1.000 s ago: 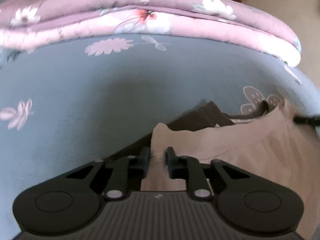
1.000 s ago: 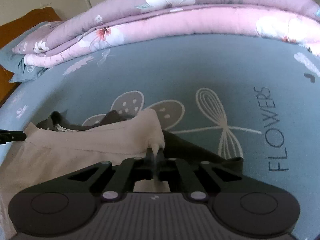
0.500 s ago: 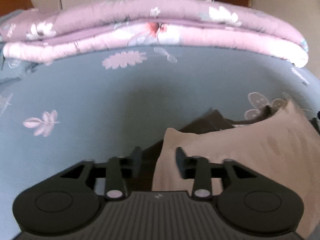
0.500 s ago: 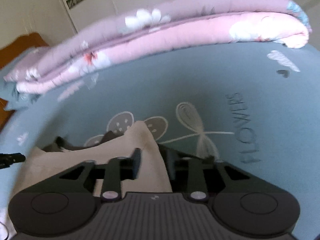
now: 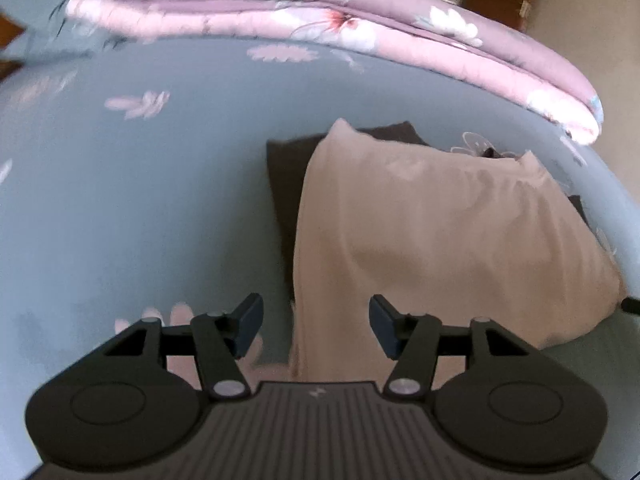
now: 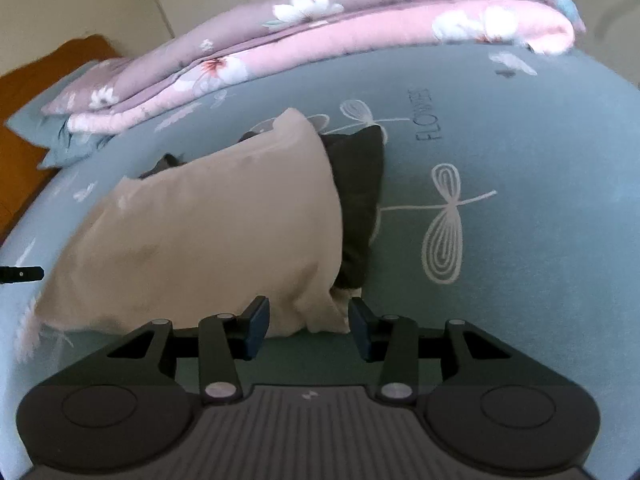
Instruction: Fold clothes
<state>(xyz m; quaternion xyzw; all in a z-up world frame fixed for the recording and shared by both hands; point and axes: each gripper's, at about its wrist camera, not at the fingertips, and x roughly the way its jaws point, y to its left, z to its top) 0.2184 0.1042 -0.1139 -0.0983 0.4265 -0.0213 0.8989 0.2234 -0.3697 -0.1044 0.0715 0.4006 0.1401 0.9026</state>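
A beige garment (image 5: 440, 232) lies folded over on top of a dark garment (image 5: 286, 184) on the blue bedsheet (image 5: 140, 208). My left gripper (image 5: 316, 328) hovers at the beige cloth's near left edge. Its jaws are opening, and the cloth passes beneath the gap without being pinched. In the right wrist view the beige garment (image 6: 224, 232) covers most of the dark garment (image 6: 360, 184). My right gripper (image 6: 308, 326) sits just short of the near right corner, jaws opening, with nothing pressed between the pads.
A folded pink floral quilt (image 5: 360, 36) runs across the back of the bed. A blue pillow (image 6: 52, 136) and an orange-brown headboard (image 6: 24, 92) are at the far left. The sheet (image 6: 520, 240) bears dragonfly prints right of the clothes.
Both grippers went from shut on the beige cloth's far corners to open. They drew back toward the near edge, leaving the folded beige layer lying on the dark garment.
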